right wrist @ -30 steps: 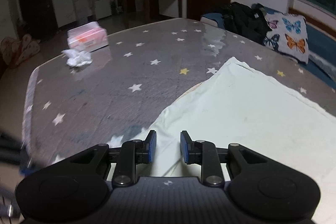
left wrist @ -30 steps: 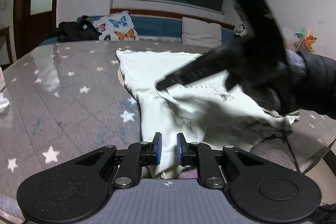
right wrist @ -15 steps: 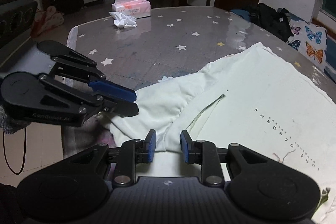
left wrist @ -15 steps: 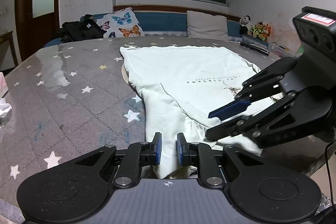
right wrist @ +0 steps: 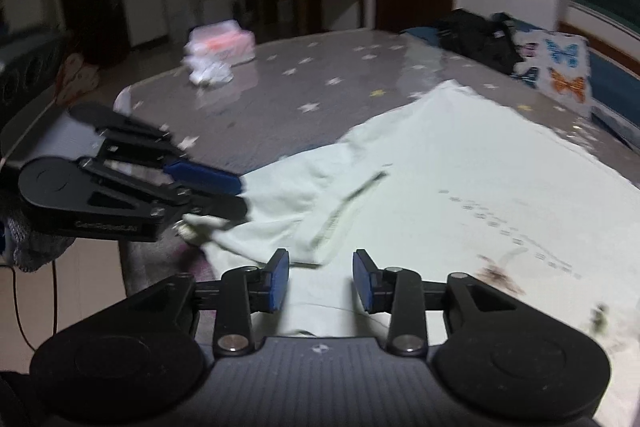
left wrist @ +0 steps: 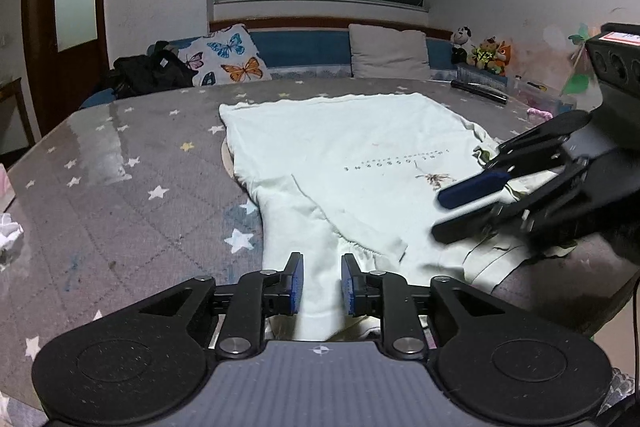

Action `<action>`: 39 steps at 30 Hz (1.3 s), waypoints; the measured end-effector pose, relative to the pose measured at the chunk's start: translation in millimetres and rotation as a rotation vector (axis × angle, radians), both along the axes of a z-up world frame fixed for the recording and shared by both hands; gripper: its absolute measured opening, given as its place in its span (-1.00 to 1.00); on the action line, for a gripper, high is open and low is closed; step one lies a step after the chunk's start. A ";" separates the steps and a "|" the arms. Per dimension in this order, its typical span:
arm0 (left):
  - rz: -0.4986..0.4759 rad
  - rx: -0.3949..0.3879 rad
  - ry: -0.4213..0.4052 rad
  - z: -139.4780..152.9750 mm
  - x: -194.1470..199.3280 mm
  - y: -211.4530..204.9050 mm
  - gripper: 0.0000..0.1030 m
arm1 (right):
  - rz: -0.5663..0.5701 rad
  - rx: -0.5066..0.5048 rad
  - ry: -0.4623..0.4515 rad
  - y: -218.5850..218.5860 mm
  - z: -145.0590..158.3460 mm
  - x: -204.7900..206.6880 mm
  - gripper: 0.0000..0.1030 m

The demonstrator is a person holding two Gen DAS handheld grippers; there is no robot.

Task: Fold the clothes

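so the left gripper sits low at the near edge of the table, blue pads a little apart and the jaws are opening right now. the sleeve of the pale t-shirt runs straight between them and down under the gripper body, but the pads aren't pressing on it, there's a sliver of gap on each side. from the right wrist view the same gripper shows up side-on with the sleeve end bunched right at its tips.

the right gripper has its jaws opening too, wider than the left. shirt fabric lies under and between the pads but nothing is pinched. in the left wrist view it hovers over the shirt's near right edge, where the cloth is rumpled.

the shirt itself is spread mostly flat on the grey star-print table, printed side up with a line of small letters and a little brown motif. the hem points toward the far side of the table.

further out there's a tissue box with a crumpled tissue just in front of it at the table's far corner. behind the table there's a bench with a butterfly cushion, a plain cushion, a black bag and some plush toys. right wrist picture is pretty blurry btw.
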State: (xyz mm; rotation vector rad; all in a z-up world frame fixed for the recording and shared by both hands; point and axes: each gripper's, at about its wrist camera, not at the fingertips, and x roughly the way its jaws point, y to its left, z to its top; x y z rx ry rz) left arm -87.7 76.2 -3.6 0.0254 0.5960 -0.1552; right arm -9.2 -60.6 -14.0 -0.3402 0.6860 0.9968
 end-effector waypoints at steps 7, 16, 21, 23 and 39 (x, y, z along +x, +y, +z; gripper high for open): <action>-0.032 0.003 -0.023 5.6 2.9 -8.1 -0.52 | -0.287 0.001 -0.025 -65.3 4.1 34.0 -0.32; -0.056 0.029 0.016 -3.0 16.1 -17.4 -0.43 | -0.509 -0.022 -0.016 -108.9 -16.0 93.5 -0.33; -0.067 0.053 0.028 -3.2 13.9 -18.4 -0.32 | -0.515 -0.026 -0.004 -118.3 -24.1 99.6 -0.33; -0.074 0.060 0.025 -2.7 11.8 -19.3 -0.23 | -0.510 -0.015 0.003 -122.5 -20.1 95.4 -0.33; -0.068 0.061 0.052 -8.9 17.5 -21.2 -0.20 | -0.659 0.025 -0.025 -136.8 -7.3 125.9 -0.34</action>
